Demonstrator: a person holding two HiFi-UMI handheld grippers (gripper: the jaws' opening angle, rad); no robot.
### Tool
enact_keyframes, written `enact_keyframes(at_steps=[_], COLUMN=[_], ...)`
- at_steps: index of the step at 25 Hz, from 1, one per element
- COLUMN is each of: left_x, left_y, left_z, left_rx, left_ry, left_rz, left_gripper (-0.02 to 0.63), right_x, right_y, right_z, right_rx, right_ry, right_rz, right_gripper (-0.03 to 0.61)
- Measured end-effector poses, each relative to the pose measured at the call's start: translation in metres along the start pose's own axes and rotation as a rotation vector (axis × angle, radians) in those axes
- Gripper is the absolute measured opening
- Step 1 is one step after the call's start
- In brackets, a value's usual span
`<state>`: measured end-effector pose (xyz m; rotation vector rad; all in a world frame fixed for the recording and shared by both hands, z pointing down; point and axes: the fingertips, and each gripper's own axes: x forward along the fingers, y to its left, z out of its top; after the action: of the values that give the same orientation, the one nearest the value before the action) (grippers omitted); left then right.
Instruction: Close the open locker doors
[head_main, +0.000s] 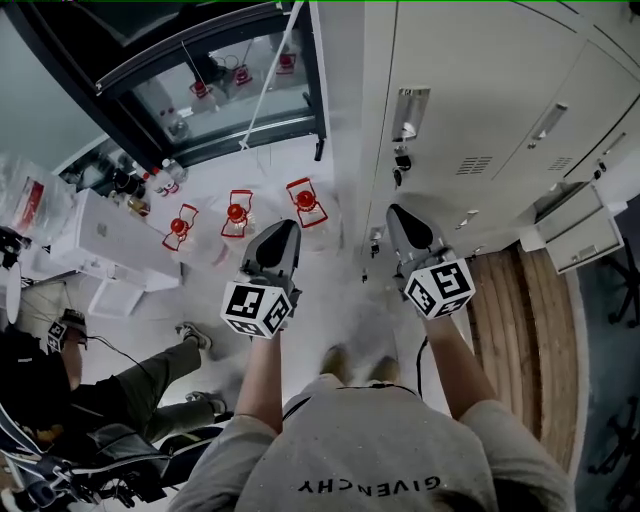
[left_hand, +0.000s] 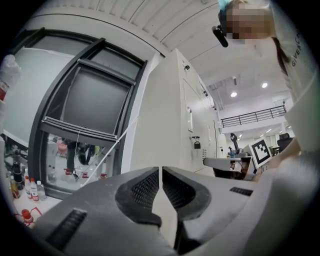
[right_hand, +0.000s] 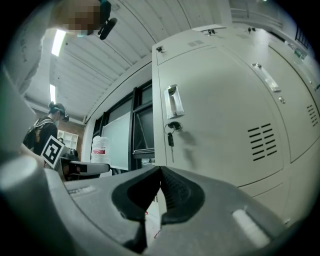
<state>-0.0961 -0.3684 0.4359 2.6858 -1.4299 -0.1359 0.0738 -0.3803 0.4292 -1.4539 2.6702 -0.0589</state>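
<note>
A row of cream lockers (head_main: 480, 110) fills the upper right of the head view. The nearest door (right_hand: 220, 125) lies flush with the cabinet; it has a metal handle (right_hand: 172, 100) with a key (right_hand: 171, 137) hanging in the lock below. My left gripper (head_main: 287, 228) is held in front of the locker's end panel (left_hand: 165, 120), shut with nothing between its jaws (left_hand: 160, 170). My right gripper (head_main: 395, 212) points at the lower part of that door, just short of it, shut and empty (right_hand: 160, 170). No open door shows in these views.
Red-capped bottles (head_main: 237, 212) stand on the pale floor beyond the left gripper. A white cart (head_main: 110, 250) and a seated person (head_main: 60, 380) are at the left. White box-like units (head_main: 575, 225) jut out at the far right, by a wooden floor strip (head_main: 520, 310).
</note>
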Motion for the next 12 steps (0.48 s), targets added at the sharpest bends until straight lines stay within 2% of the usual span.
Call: enact_keyframes(at_steps=[12], left_x=[0.019], left_y=[-0.035], left_z=[-0.004], left_rx=[-0.015], left_ry=[0.001], left_rz=[-0.089], left_gripper=[0.018], right_x=[-0.054], right_y=[-0.033], right_z=[0.022], right_rx=[-0.061], right_ry=[-0.004], right_rz=[-0.117], right_gripper=[-0.005])
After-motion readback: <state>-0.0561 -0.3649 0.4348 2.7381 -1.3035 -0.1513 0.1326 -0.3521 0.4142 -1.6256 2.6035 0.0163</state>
